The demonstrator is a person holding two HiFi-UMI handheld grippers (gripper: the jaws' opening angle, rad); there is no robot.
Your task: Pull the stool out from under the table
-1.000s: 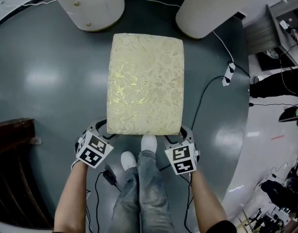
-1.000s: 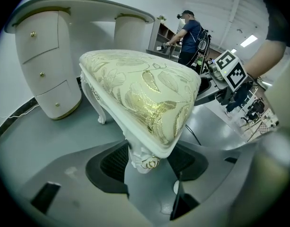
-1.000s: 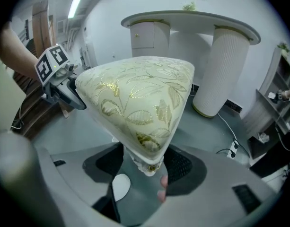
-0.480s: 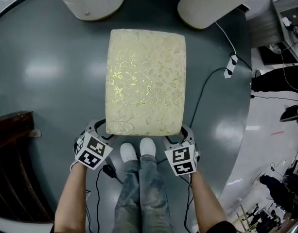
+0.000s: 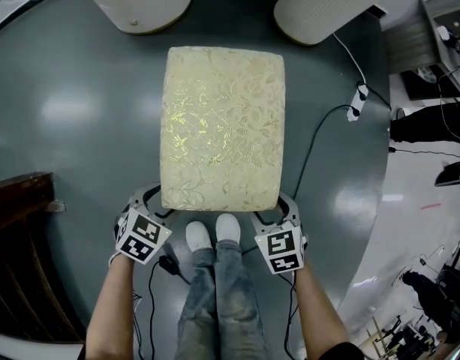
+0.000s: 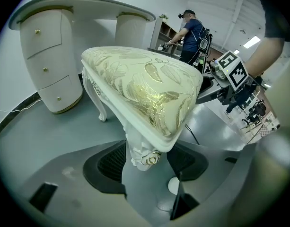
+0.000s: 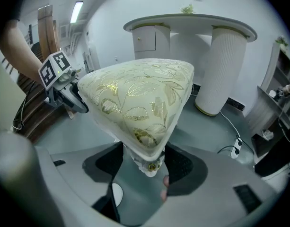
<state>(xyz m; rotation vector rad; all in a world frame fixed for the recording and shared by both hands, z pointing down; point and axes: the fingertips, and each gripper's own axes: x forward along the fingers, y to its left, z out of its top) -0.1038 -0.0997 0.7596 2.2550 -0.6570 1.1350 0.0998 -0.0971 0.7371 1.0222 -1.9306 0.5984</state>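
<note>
Since 1 second ago, stool (image 5: 222,126) moved bit farther from table (image 5: 139,2) at top of frame. Left gripper (image 5: 158,201) and right gripper (image 5: 281,205) each clamped on 1 near corner leg, so pull stays straight. Stool sits mid-frame, looks clear of table.

— What covers the stool (image 5: 223,126)?
— Cream brocade cloth, with gold threads that glint. Its carved leg (image 6: 142,150) looks like glossy white lacquer with gilt touches.
— And the floor (image 5: 79,148)?
— Smooth grey, shiny with bright reflections. The pedestal (image 5: 320,6) at upper right is ribbed, matt white.
</note>
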